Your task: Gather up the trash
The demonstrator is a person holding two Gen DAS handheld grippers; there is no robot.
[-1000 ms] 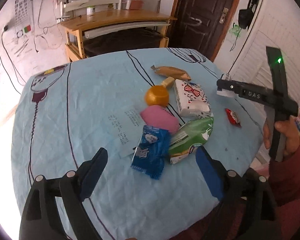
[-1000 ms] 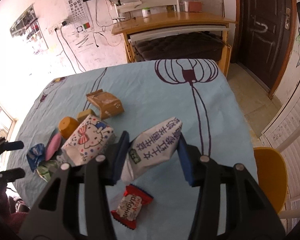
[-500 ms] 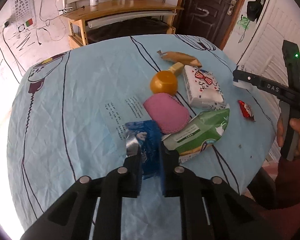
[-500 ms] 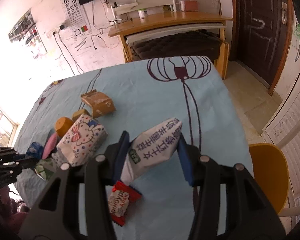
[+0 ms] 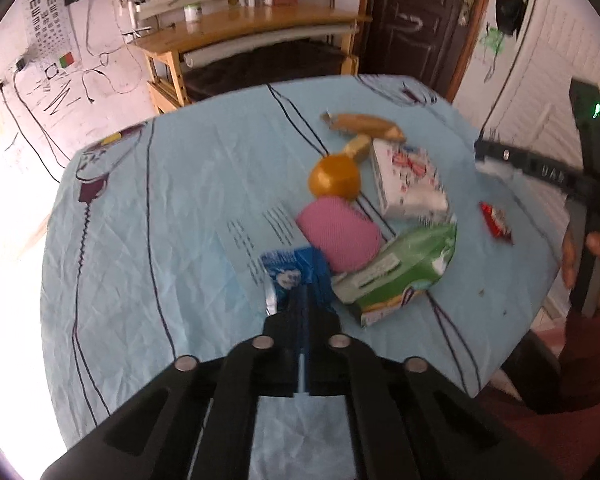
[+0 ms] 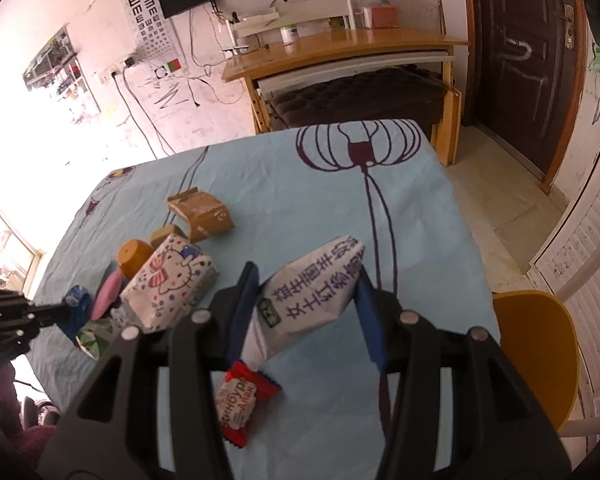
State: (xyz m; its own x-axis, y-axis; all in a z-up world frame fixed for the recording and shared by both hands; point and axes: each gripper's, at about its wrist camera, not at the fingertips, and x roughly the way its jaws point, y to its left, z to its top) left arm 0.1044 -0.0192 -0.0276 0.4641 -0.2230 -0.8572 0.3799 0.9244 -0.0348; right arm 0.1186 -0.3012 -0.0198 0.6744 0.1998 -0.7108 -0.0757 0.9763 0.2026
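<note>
My left gripper (image 5: 303, 312) is shut on a crumpled blue wrapper (image 5: 290, 274), pinched at its near end just above the blue tablecloth (image 5: 172, 220). Beyond it lie a pink pad (image 5: 338, 232), a green packet (image 5: 404, 268), an orange cup (image 5: 334, 176), a white cartoon tissue pack (image 5: 406, 182) and a brown wrapper (image 5: 364, 124). My right gripper (image 6: 306, 300) is shut on a white packet with dark print (image 6: 312, 292), held over the cloth. A red candy wrapper (image 6: 240, 398) lies below it. The left gripper (image 6: 56, 312) shows at the left edge there.
A wooden desk (image 6: 340, 48) with a dark cushion under it stands beyond the table. A yellow chair (image 6: 536, 340) sits at the table's right side, near a dark door (image 6: 520, 52). A person's hand and red sleeve (image 5: 596, 264) hold the right gripper's handle.
My left gripper went from wide open over the blue wrapper to shut on it. The right gripper kept its hold on the white packet and stayed in place.
</note>
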